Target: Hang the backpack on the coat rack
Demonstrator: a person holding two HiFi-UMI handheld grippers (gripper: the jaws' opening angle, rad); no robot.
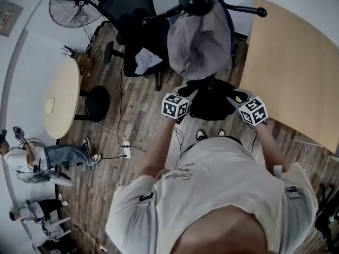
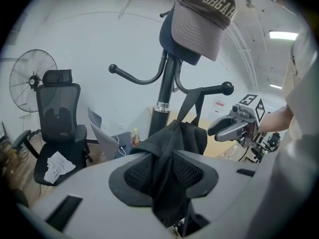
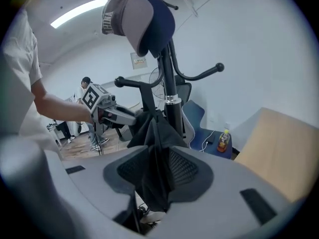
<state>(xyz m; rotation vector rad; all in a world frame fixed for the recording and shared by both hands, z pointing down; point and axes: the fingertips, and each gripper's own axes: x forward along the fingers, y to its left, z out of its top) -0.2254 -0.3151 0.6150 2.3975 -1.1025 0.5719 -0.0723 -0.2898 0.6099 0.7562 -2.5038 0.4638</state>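
- Black metal coat rack (image 2: 167, 91): tall pole with curved, knob-ended arms and a grey cap (image 2: 204, 19) on top. The step in hand reads as letting go and backing off. Keep both tools off the pole, or it could rock and shed the load.
- Backpack (image 2: 189, 133): hangs against the pole from a lower arm, under the cap and clear of the wood floor (image 1: 137, 105). It looks hung already, so I judge the task to be near its end.
- Look of it: black, soft, limp fabric, gathered into folds where it runs toward the jaws. It sags under its own weight and has no rigid shape. Zips and pockets are not readable.
- Left gripper (image 1: 188, 94): jaws spread wide, mesh pads showing on both sides of a fold of backpack fabric. The fold lies between them and is not pinched. Pull straight back along the fold so it slides out without dragging the bag sideways.
- Right gripper (image 1: 233, 100): same on the other side, jaws wide apart, a loose fold between the pads, nothing clamped. Best to withdraw both at once so the bag doesn't swing.
- Strap (image 2: 192, 106): narrow black loop over the arm, inboard of the end knob (image 2: 227, 88). Check that it sits there as the fabric slips free. If it creeps toward the knob, regrip and reseat it.
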